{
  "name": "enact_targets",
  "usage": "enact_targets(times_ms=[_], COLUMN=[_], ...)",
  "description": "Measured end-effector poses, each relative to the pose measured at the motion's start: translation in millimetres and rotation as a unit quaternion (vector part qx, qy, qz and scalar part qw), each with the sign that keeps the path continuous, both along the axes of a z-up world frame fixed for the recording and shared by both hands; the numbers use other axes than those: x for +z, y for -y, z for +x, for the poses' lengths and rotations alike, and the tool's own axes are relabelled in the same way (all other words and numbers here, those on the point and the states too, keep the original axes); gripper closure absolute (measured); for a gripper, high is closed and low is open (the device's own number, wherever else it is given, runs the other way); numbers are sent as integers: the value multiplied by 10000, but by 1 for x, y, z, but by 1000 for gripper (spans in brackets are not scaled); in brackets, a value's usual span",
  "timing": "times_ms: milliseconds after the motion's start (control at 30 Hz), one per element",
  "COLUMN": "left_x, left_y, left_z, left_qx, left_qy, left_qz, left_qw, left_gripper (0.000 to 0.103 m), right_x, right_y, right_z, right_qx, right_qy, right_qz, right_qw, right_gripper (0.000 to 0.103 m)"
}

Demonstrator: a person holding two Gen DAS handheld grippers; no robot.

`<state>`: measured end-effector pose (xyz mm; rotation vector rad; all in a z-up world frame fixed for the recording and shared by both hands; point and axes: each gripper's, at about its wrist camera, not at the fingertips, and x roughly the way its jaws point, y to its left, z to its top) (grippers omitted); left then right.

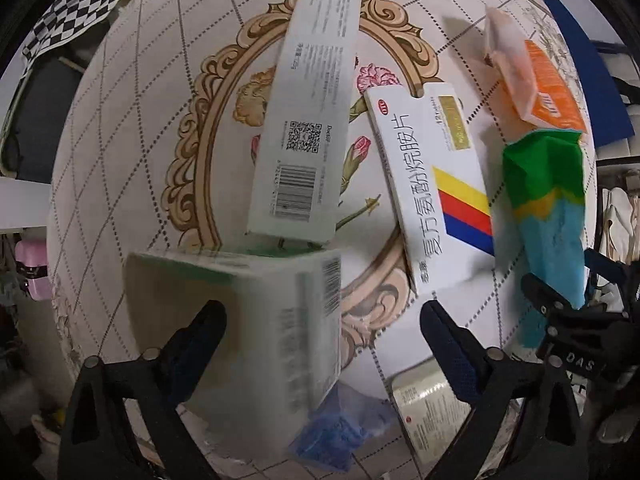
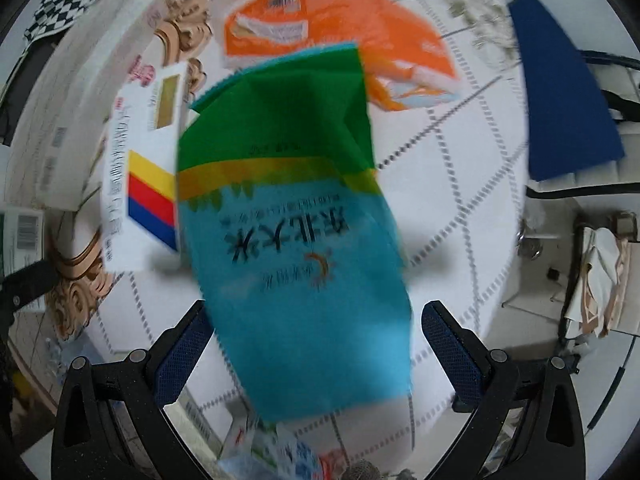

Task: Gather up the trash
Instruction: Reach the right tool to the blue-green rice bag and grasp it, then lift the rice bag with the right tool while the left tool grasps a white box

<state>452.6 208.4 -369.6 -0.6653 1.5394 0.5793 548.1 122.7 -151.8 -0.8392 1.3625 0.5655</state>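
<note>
On the flower-patterned tablecloth (image 1: pixel 160 92) lie a long white box (image 1: pixel 308 120), a white medicine box with yellow, red and blue stripes (image 1: pixel 436 184), an orange packet (image 1: pixel 548 96) and a green and blue bag (image 2: pixel 296 240). My left gripper (image 1: pixel 322 312) points down, open, over a blurred white and green box (image 1: pixel 264 320). That box sits between the fingers, nearer the left one, and the right pad is clear of it. My right gripper (image 2: pixel 316 312) is open astride the near end of the green and blue bag, its pads close to both edges.
A dark blue board (image 2: pixel 560 92) lies at the table's far right edge. A checkered cloth (image 1: pixel 80 8) hangs at the far left. Past the near table edge I see a blue lump (image 1: pixel 328 440), a pale cylinder (image 1: pixel 424 412) and mixed packaging (image 2: pixel 280 452).
</note>
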Motion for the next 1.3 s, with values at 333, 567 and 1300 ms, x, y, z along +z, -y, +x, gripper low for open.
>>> enact_targets(times_ms=[333, 567, 1300], left_x=[31, 87, 175], left_y=[-6, -1, 44], left_z=[-29, -60, -148], left_qx=[50, -111, -637], left_qy=[208, 590, 1695], left_qz=[75, 254, 1375], left_qw=[9997, 9979, 9738], left_gripper=[95, 102, 102], right_x=[-19, 6, 119], right_y=[-3, 1, 58], right_z=[17, -2, -146], right_qx=[-614, -740, -1576], right_qy=[-284, -246, 410], right_qz=[343, 749, 1932], right_qw=[9971, 9941, 9675], right_gripper=[15, 22, 25])
